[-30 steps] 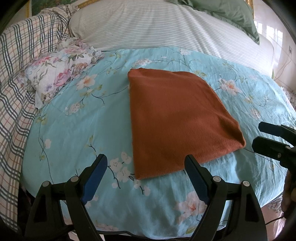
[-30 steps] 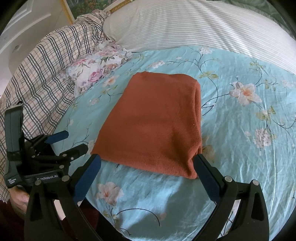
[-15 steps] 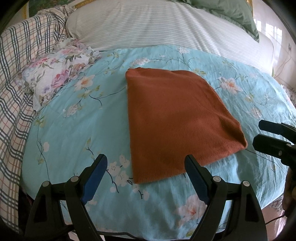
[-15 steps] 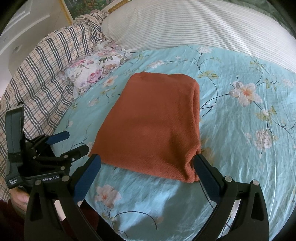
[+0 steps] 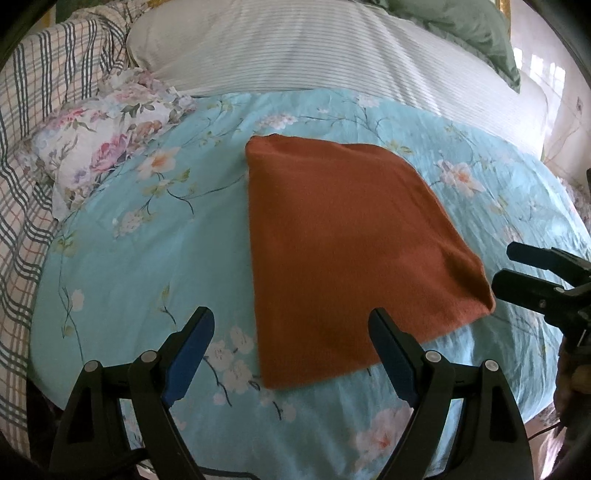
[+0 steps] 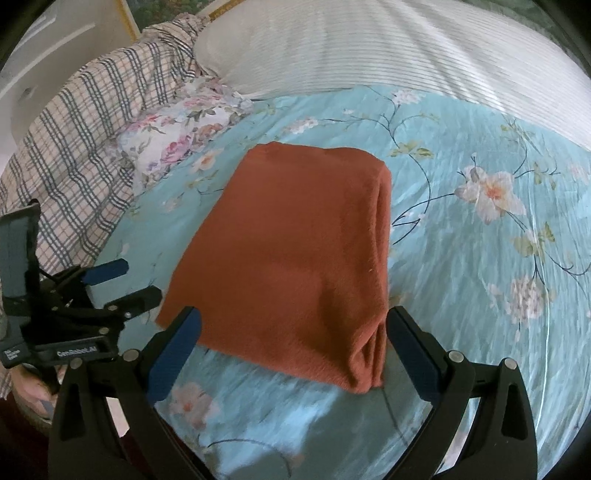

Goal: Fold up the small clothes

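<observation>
A rust-orange folded cloth (image 5: 343, 254) lies flat on the light-blue floral bedsheet (image 5: 147, 258); it also shows in the right wrist view (image 6: 295, 258), with stacked folded layers along its right edge. My left gripper (image 5: 291, 332) is open and empty, its jaws astride the cloth's near left corner; it shows from the side in the right wrist view (image 6: 125, 280). My right gripper (image 6: 291, 332) is open and empty, its jaws either side of the cloth's near right end; it shows in the left wrist view (image 5: 517, 269) beside the cloth's right corner.
A floral pillow (image 5: 103, 155) lies at the left, beside a plaid blanket (image 5: 29, 147). A striped white duvet (image 5: 332, 48) covers the far side of the bed, with a green pillow (image 5: 461, 26) behind it. The bed's near edge runs just below both grippers.
Both grippers have moved a little forward over the bed toward the cloth's near edge. The cloth has not moved and both grippers stay open.
</observation>
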